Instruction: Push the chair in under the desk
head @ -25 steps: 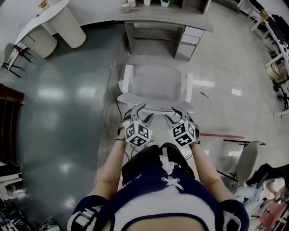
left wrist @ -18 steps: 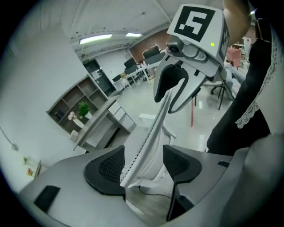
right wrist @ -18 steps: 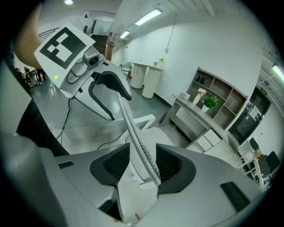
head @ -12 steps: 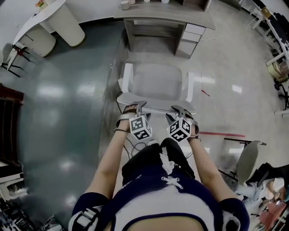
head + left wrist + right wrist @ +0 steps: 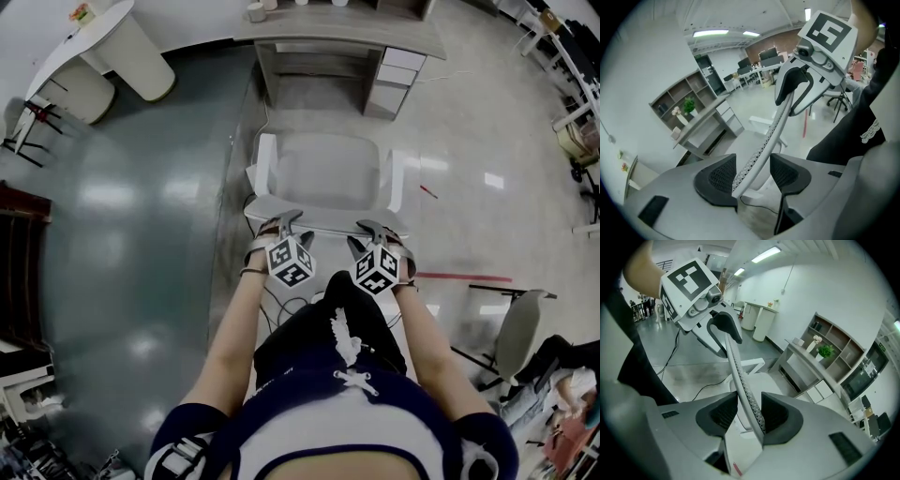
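Note:
A white office chair (image 5: 328,169) stands on the floor in front of the grey desk (image 5: 342,33), its seat clear of the desk. My left gripper (image 5: 279,225) straddles the top rim of the backrest (image 5: 761,145) near its left end. Its jaws have just been closing a little around the rim, and a gap still shows beside the pads. My right gripper (image 5: 375,230) straddles the same rim (image 5: 740,376) near the right end. There the rim leans against one pad (image 5: 776,413) while the other stands off it.
A drawer unit (image 5: 394,80) fills the desk's right side, leaving the knee space to its left. A white rounded table (image 5: 103,37) stands far left. Another chair (image 5: 516,328) is at the right, near a red floor line (image 5: 459,277). A cable (image 5: 281,305) trails behind the chair.
Both grippers have sunk a little and rolled so that their jaws now sit over the backrest rim. The chair stands where it was relative to the desk.

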The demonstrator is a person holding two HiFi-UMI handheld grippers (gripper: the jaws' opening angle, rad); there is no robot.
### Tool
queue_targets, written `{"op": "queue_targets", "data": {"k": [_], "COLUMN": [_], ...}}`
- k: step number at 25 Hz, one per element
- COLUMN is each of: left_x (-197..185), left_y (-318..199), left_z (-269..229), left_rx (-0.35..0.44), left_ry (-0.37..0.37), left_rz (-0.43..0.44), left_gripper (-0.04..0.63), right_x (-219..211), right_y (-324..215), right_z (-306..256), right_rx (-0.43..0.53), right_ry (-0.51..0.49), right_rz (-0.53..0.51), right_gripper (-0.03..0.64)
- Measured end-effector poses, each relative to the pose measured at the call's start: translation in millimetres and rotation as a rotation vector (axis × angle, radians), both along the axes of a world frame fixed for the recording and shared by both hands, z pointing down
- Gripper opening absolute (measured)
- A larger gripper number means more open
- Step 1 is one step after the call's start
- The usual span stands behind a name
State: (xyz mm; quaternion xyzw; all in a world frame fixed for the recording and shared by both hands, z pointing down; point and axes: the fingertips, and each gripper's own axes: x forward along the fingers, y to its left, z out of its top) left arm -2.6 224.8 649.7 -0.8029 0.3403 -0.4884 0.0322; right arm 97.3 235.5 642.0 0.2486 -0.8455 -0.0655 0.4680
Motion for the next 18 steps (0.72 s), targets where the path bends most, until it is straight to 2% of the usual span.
{"op": "queue_targets", "data": {"k": [10, 18], "left_x": [-2.9, -4.5], "left_y": [-15.9, -37.8], "left_z": [-0.5, -1.6], "left_rx": [-0.005, 0.008], "left_ry": [0.021, 0.025], "left_rz": [0.001, 0.000], "left_gripper": [0.230, 0.230], "right_x": [-2.9, -4.3], "right_y": [-17.5, -41.1], "right_z": [2.7, 2.1], "right_rx": [-0.037, -0.030], "right_ry": [0.002, -0.003], "right_rz": [0.011, 0.017], "right_gripper": [0.144, 0.144]}}
